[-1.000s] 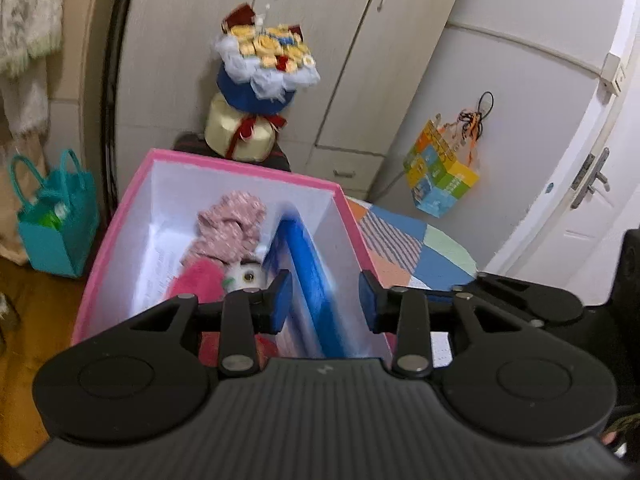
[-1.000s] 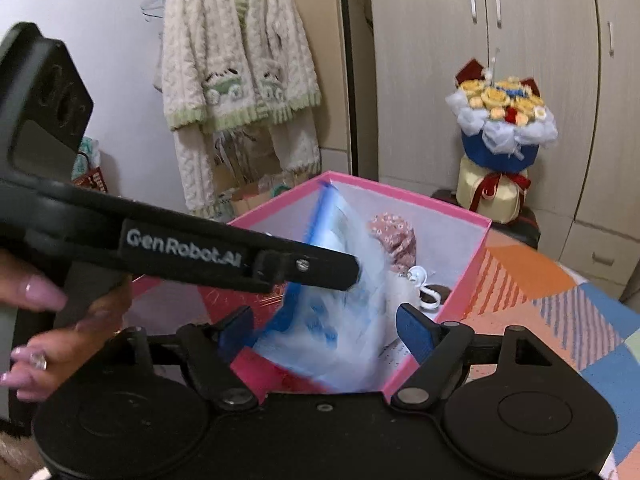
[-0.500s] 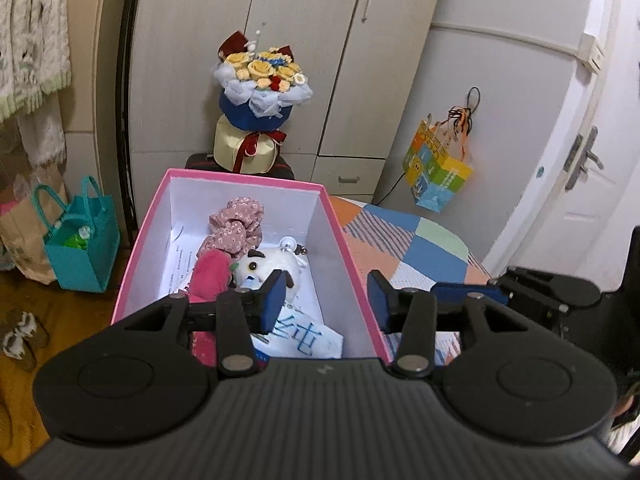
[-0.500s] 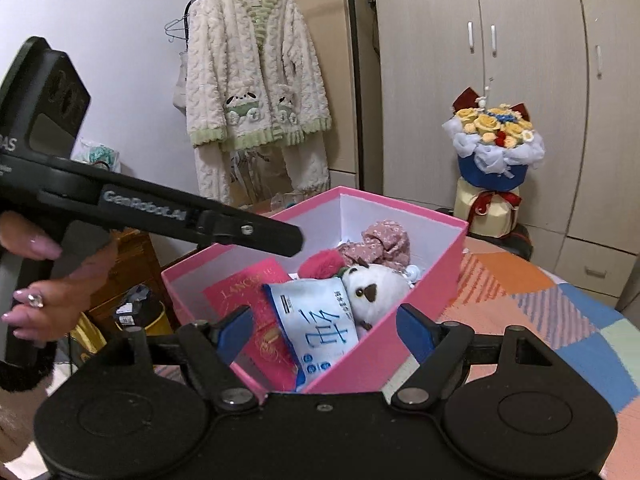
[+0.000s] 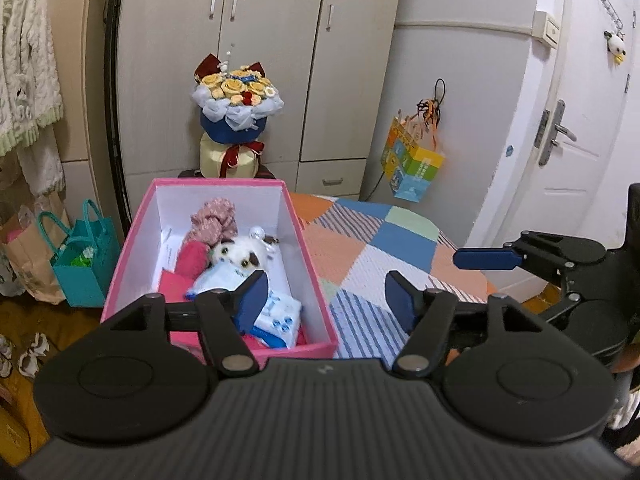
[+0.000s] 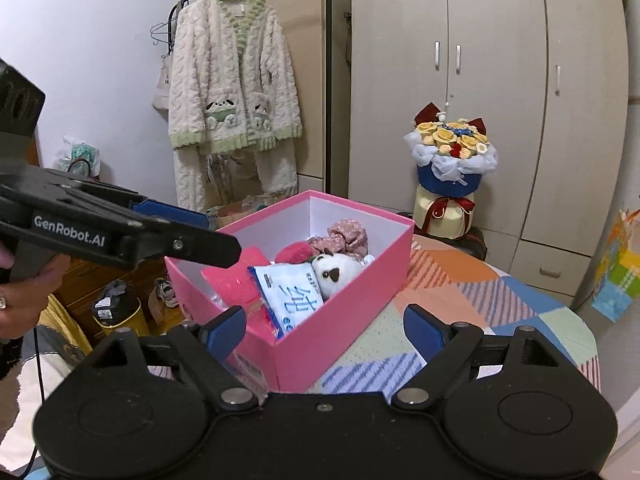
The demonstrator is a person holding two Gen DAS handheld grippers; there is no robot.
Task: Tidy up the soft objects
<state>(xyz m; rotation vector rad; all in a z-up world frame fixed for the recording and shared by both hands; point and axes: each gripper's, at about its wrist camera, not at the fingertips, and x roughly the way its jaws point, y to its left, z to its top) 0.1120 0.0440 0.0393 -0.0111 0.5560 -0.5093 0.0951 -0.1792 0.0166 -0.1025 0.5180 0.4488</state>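
A pink box (image 5: 316,280) (image 6: 352,320) stands on a patchwork cloth. Inside lie a white plush toy (image 5: 240,254) (image 6: 338,270), a pink scrunchie (image 5: 212,216) (image 6: 348,234), a red fuzzy item (image 5: 191,260) (image 6: 294,252) and a blue-and-white tissue pack (image 5: 276,314) (image 6: 290,294). My left gripper (image 5: 326,300) is open and empty, above the box's near end. My right gripper (image 6: 324,330) is open and empty, in front of the box. Each gripper shows in the other's view, left gripper (image 6: 120,232), right gripper (image 5: 520,256).
A flower bouquet (image 5: 236,116) (image 6: 450,168) stands behind the box by the wardrobe. A teal bag (image 5: 80,264) sits on the floor to the left. A knit cardigan (image 6: 234,92) hangs on a rack. A colourful bag (image 5: 414,164) hangs by the door.
The tissue pack dropped from between the grippers into the box and now lies flat. Both grippers pulled back from the box and the left one opened wider.
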